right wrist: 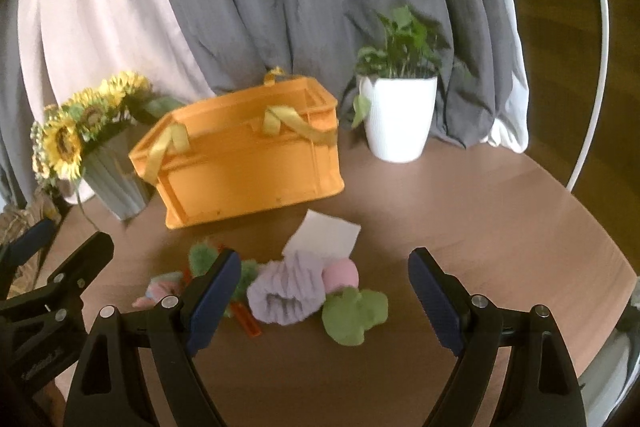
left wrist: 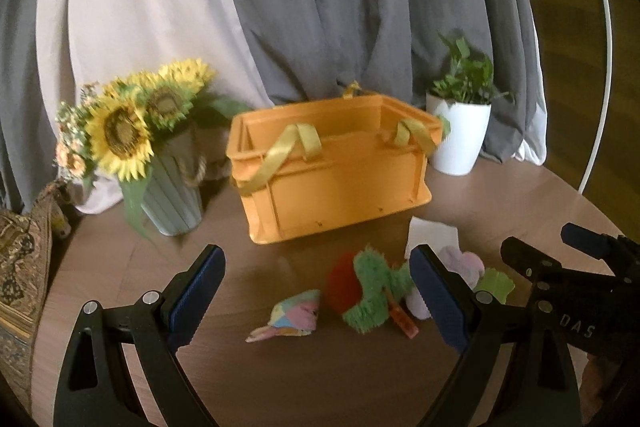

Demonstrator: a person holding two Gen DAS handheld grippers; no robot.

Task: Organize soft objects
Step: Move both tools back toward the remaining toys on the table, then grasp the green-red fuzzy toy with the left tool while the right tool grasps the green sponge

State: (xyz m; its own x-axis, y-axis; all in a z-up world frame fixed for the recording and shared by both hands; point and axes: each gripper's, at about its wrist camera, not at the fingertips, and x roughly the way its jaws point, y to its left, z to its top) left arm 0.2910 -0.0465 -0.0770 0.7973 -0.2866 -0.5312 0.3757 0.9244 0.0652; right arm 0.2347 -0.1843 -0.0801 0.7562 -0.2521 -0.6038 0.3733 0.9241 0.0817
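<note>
Left gripper [left wrist: 318, 297] spread wide and empty, hovering above the table [left wrist: 280, 379]; right gripper [right wrist: 324, 297] likewise spread wide, nothing between its blue pads [right wrist: 212, 301]. Between the left fingers, just ahead of the tips: a pastel patchwork plush [left wrist: 294, 317], and beside it toward the right finger a shaggy green toy [left wrist: 372, 293] lying against something red [left wrist: 344, 287], with an orange piece [left wrist: 404, 325] poking out underneath. Partly hidden behind the left gripper's right finger, a lavender soft item [left wrist: 462, 265] and a lime scrap [left wrist: 494, 283]. Between the right fingers, nearer the left one: a ribbed lavender cloth roll [right wrist: 286, 291], a pink ball-like piece [right wrist: 342, 275] touching it, a smooth green plush [right wrist: 354, 313] just nearer, and a white folded cloth [right wrist: 326, 233] just beyond. All soft items loose on the tabletop in one heap, none yet stowed. Farther ahead, an orange crate [left wrist: 336, 167] with yellow ribbon handles [left wrist: 280, 153], open top facing up and close behind the heap, probably set there as the bin for short carries. Interior not visible from here. Beyond the crate, off the left finger side, a sunflower bouquet [left wrist: 128, 125] in a ribbed vase; off the right finger side, a potted plant [left wrist: 460, 131] in white; grey and pale curtains [left wrist: 320, 7] behind everything.
</note>
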